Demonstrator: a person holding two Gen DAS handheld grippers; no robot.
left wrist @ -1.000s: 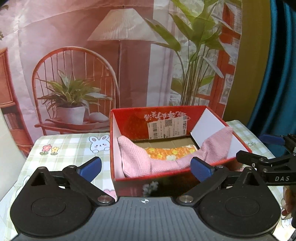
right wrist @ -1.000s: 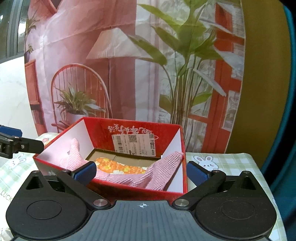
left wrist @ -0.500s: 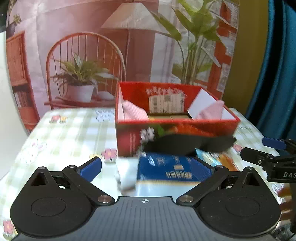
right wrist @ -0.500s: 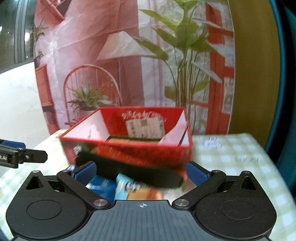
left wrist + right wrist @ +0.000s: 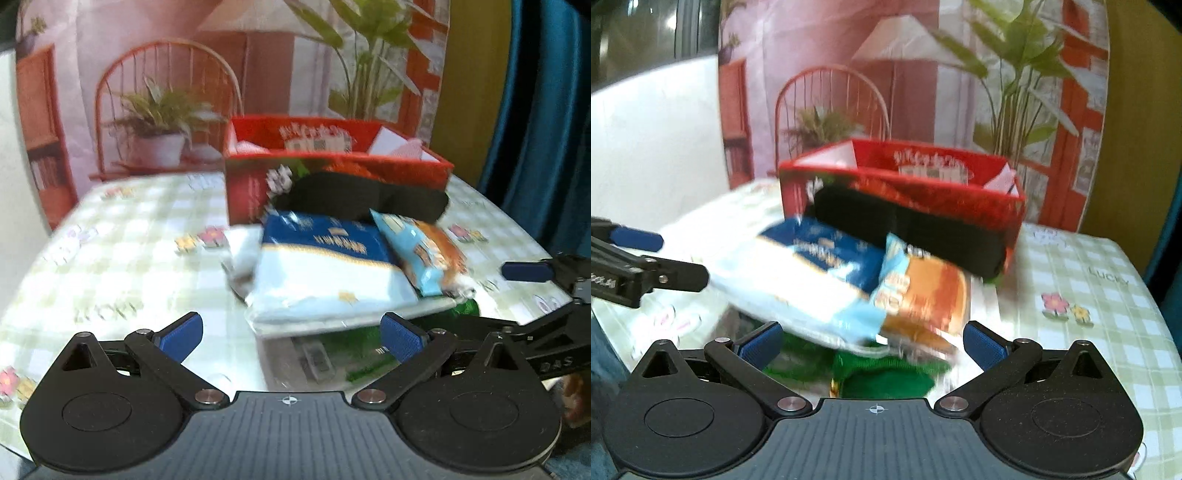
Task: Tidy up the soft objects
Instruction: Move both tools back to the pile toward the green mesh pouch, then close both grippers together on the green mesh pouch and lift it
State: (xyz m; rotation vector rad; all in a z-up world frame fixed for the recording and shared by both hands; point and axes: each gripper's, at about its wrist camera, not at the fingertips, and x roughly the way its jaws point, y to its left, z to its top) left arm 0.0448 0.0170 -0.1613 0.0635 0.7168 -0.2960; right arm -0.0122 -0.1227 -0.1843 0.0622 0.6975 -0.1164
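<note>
Behind your table hangs a printed backdrop of a wicker chair, lamp and plants.

From your left wrist camera, the green-checked glossy tablecloth (image 5: 122, 258) fills the left of the frame. At centre sits the red cardboard box (image 5: 332, 173), with pink cloth just showing inside. Leaning against its front is a black flat soft piece (image 5: 362, 199). Below that lies a blue-and-white plastic tissue pack (image 5: 325, 273), overlapped at right by a light-blue and orange crinkly snack bag (image 5: 424, 254). Your left gripper (image 5: 291, 332) is spread wide and empty.

From your right wrist camera, the same pile lies at centre, with a green knitted cloth (image 5: 886, 376) lowest, partly under the packs. Your right gripper (image 5: 871, 343) is also spread, holding nothing.

Risk: the slick packs overlap loosely, so pinching one corner may drag its neighbours or let it slip.
</note>
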